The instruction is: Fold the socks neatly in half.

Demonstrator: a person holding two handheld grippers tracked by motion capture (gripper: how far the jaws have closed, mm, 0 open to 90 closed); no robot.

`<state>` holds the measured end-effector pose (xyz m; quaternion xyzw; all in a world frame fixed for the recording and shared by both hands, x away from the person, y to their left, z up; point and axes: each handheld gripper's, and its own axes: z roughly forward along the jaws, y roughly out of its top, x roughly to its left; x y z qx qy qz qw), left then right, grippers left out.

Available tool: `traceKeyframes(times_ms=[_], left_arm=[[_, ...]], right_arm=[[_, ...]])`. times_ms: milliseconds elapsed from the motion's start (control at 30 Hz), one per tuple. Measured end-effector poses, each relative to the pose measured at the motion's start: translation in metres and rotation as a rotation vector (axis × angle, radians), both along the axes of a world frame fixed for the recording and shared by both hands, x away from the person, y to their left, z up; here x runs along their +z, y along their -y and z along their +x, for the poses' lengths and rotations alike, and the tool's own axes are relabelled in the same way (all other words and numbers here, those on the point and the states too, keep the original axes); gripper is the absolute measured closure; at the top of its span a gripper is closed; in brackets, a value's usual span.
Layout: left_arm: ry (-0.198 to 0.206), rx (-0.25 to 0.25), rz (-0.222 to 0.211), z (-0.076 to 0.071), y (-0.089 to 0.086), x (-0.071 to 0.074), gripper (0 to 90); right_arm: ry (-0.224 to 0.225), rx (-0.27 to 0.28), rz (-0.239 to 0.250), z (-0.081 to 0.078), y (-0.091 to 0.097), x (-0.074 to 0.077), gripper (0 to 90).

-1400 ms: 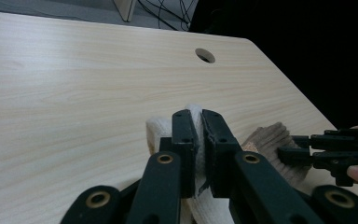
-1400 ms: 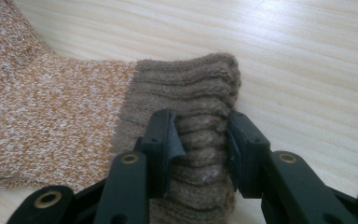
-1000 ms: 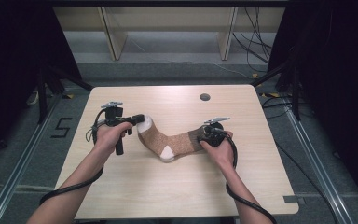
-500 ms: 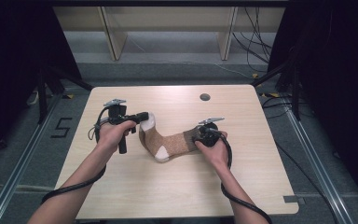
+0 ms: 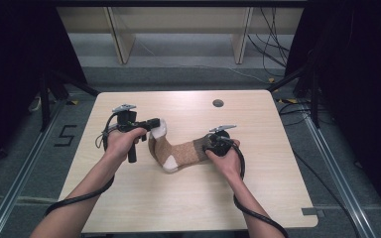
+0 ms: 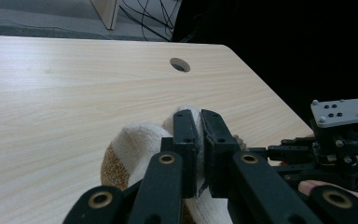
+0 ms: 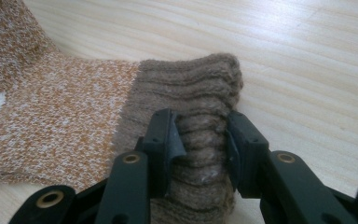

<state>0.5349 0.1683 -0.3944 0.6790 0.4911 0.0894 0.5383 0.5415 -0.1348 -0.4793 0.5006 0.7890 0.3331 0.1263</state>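
A brown and orange sock (image 5: 178, 152) with a white toe and heel lies bent on the light wooden bench (image 5: 258, 198), roughly at its middle, stretched between the two tools.

The left hand-held gripper (image 5: 155, 124) is clamped on the white toe end of the sock. In the left gripper view its two black jaws stand almost together, with only a thin fold of white fabric (image 6: 140, 140) pinched between them; the rest of the toe bulges out to the left of and under the jaws. In the high view that toe end sits at the sock's upper left, raised a little, just beside the left hand (image 5: 121, 144).

The right hand-held gripper (image 5: 209, 146) is clamped on the ribbed brown cuff. In the right gripper view the cuff (image 7: 200, 116) is bunched between the jaws, which stand partly apart with the thick fold pressed on both sides. The orange speckled leg of the sock runs off to the left of the jaws and rests flat on the bench. In the high view the cuff is at the sock's right end, directly at the right hand (image 5: 228, 158).

Between the two grips the sock bends at its white heel (image 5: 171, 163), which points toward the person. A round hole (image 5: 218, 103) in the bench lies well apart, beyond the right hand-held gripper.
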Motion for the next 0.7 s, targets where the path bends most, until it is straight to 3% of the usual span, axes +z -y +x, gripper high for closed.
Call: traceKeyframes(times_ms=[267,300,500,567,600,667,700], left_arm=[[0.001,0.000,0.014,0.000,0.003,0.001,85.1],[0.009,-0.003,0.009,0.000,0.004,0.001,85.1],[0.004,-0.006,0.011,0.000,0.009,0.002,85.1],[0.011,-0.019,0.009,0.000,0.010,0.001,85.1],[0.009,-0.017,0.009,0.000,0.012,0.001,85.1],[0.006,-0.015,0.013,0.000,0.014,0.001,85.0],[0.014,-0.022,0.012,0.000,0.014,0.001,85.0]], right_arm=[[-0.008,0.015,-0.005,0.000,-0.005,0.000,64.9],[0.010,0.007,0.016,0.000,-0.006,-0.002,64.9],[-0.004,0.019,-0.001,-0.001,-0.008,0.000,64.9],[0.002,0.017,0.004,-0.001,-0.009,-0.001,64.9],[0.031,0.021,0.008,0.000,-0.010,-0.003,65.0],[0.000,0.023,0.002,-0.001,-0.011,-0.001,64.9],[0.010,0.021,0.003,-0.001,-0.012,-0.001,65.0]])
